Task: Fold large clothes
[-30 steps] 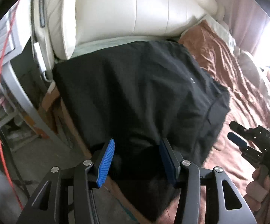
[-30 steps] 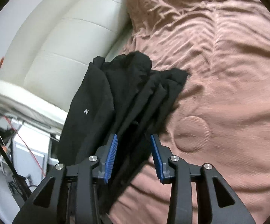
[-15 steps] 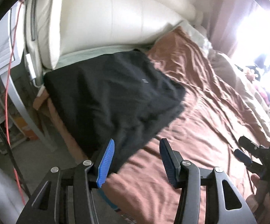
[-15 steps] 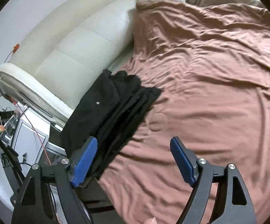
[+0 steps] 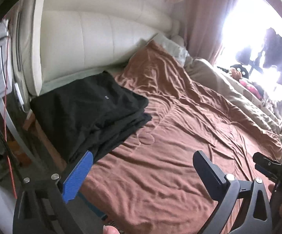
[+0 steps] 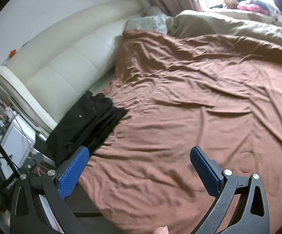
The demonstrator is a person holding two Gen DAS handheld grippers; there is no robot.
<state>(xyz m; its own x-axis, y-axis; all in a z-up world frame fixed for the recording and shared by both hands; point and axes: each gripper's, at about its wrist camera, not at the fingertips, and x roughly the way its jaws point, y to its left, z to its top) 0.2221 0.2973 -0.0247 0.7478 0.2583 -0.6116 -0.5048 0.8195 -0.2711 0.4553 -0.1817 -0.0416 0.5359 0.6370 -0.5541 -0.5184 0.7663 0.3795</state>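
Both claws have pulled back from the black garment pile (image 5: 90,115); left gripper (image 5: 142,172) and right gripper (image 6: 139,167) now spread wide, holding nothing. Folded clothes lie at the brown bedspread's (image 6: 189,101) corner beside the cream headboard (image 5: 105,37).

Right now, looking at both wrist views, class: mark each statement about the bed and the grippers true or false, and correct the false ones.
1. The folded black garment lies on the brown bedspread near the cream headboard. True.
2. The left gripper is clamped on the garment. False: its jaws are wide apart, holding nothing.
3. The right gripper is open. True.
4. The garment is spread flat across the whole bed. False: it sits in a compact stack at one corner.
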